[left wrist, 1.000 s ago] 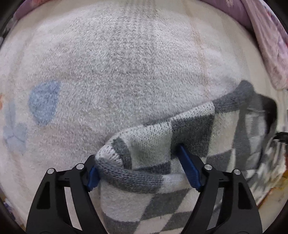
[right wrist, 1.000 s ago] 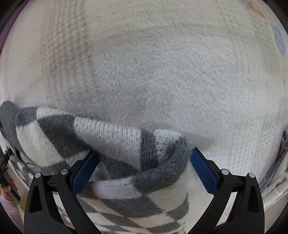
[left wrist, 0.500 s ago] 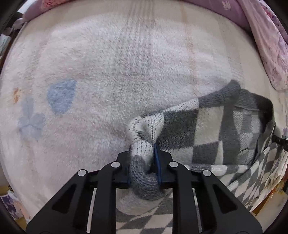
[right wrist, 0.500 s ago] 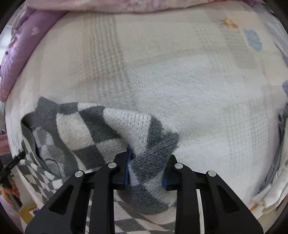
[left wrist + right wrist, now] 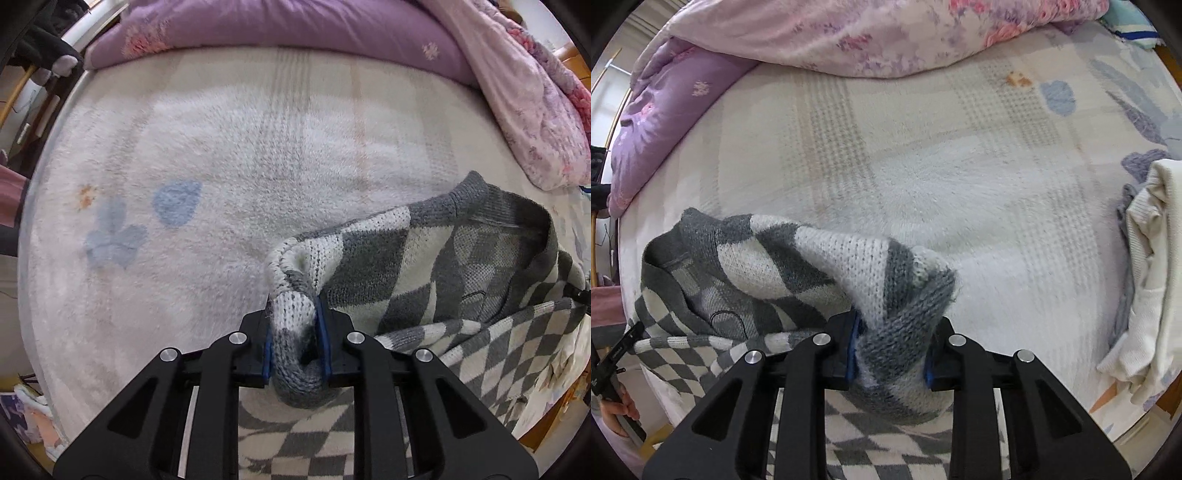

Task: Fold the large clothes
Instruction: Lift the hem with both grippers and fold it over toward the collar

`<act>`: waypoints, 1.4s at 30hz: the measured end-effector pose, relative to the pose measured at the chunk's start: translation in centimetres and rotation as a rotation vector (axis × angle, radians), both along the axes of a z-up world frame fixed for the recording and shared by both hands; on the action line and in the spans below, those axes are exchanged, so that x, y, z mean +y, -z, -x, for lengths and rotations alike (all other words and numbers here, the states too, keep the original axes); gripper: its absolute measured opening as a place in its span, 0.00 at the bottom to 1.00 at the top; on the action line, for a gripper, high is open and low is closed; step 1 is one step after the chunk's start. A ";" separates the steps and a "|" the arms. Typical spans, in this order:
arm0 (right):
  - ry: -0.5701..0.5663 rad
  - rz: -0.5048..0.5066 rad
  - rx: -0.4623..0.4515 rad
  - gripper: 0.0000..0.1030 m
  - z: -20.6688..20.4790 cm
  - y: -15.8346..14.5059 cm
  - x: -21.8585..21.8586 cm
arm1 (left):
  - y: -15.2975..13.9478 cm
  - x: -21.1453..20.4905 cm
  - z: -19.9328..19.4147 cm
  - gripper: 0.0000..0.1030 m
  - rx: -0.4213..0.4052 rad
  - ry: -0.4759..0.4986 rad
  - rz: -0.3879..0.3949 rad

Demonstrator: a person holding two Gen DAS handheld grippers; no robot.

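left gripper [image 5: 295,343] and right gripper [image 5: 891,350] each pinch a bunched corner of the sweater [image 5: 424,266] above the bed [image 5: 221,147], the rest seemingly draped off its edge, so folding has barely begun.

A bed covered by a fluffy white plush blanket [image 5: 229,155] with faded grid stripes and pale blue flower prints carries everything here. Along its far edge lie a purple quilt [image 5: 280,22] and a pink floral quilt [image 5: 871,33] (bunched up, overlapping). A grey-and-white checked knit sweater [image 5: 461,266] partly rests on the blanket. A heap of cream and grey folded clothes [image 5: 1152,258] sits at one side.
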State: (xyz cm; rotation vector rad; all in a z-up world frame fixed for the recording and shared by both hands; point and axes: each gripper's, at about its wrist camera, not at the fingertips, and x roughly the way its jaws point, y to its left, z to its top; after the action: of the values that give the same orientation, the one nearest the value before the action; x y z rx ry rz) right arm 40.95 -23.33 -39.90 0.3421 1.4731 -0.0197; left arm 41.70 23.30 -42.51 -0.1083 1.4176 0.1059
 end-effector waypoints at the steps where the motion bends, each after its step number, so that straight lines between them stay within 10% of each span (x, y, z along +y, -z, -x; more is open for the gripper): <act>1: 0.005 0.000 -0.005 0.23 0.4 -0.4 0.1 | -0.8 -0.1 0.5 0.18 -0.012 0.002 -0.008; 25: -0.002 0.013 -0.176 0.23 16.4 -10.8 1.5 | -13.3 -4.5 17.3 0.17 -0.194 0.093 -0.176; 42: -0.005 -0.004 -0.086 0.20 33.1 -7.3 0.1 | -11.6 -5.8 35.3 0.18 -0.116 0.059 -0.187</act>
State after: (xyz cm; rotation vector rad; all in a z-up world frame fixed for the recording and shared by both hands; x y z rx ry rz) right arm 7.85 -23.20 -32.56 0.3388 1.3895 0.0025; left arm 6.41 17.54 -30.96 0.0811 1.2875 0.1804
